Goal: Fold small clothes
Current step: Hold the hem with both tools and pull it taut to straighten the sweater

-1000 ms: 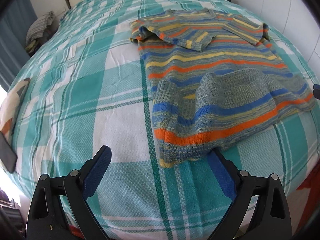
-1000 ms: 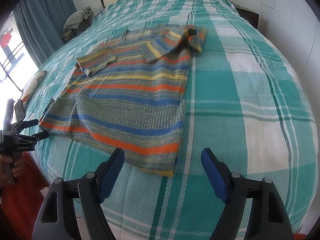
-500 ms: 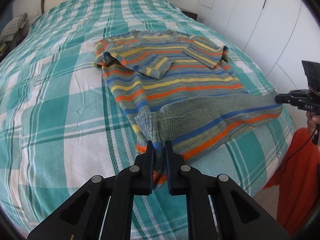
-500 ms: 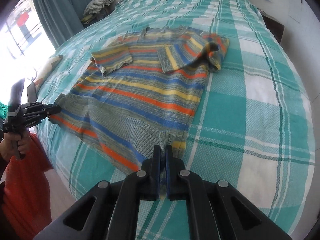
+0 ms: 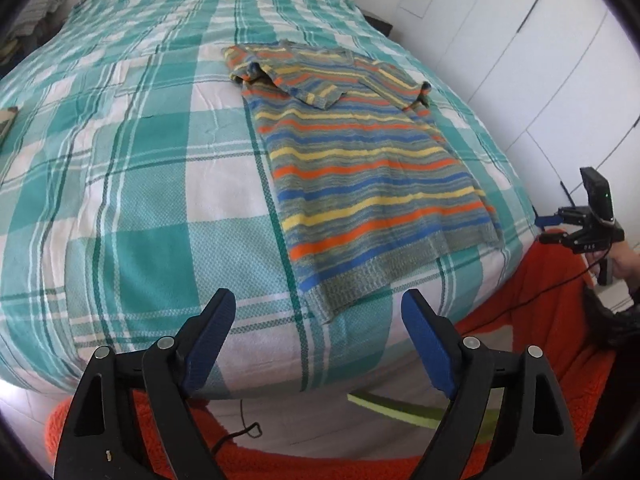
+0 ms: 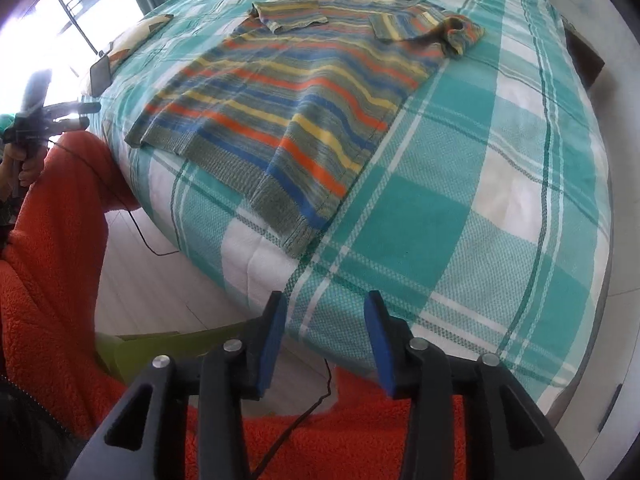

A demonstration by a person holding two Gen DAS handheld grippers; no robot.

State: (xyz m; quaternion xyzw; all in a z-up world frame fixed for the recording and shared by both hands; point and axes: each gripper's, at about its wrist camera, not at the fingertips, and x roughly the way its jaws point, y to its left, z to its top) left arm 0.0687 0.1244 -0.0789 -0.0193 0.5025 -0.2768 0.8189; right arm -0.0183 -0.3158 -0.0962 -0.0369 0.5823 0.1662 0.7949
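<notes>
Bed: teal-and-white checked cover, fills the field ahead of both tongs; its near edge lies just beyond the fingertips.

Striped sweater: knitted, in orange, blue, yellow and grey-green bands. Lies flat on the bed cover ahead of the left gripper and to its right; ahead of the right gripper and to its left. Ribbed hem toward the tongs, near the bed edge; both short sleeves folded inward over the chest at the far end. Touched by neither gripper.

Orange fleece garment: worn by the person, below and beside both tongs.

Left gripper: jaws spread wide, blue pads bare, nothing between them; held off the bed edge, short of the hem. Also visible at far left of the right wrist view.

Right gripper: jaws parted, narrower than the left, nothing held; short of the hem corner. Also visible at far right of the left wrist view.

Dark flat device: on the bed's far-left side in the right wrist view.
</notes>
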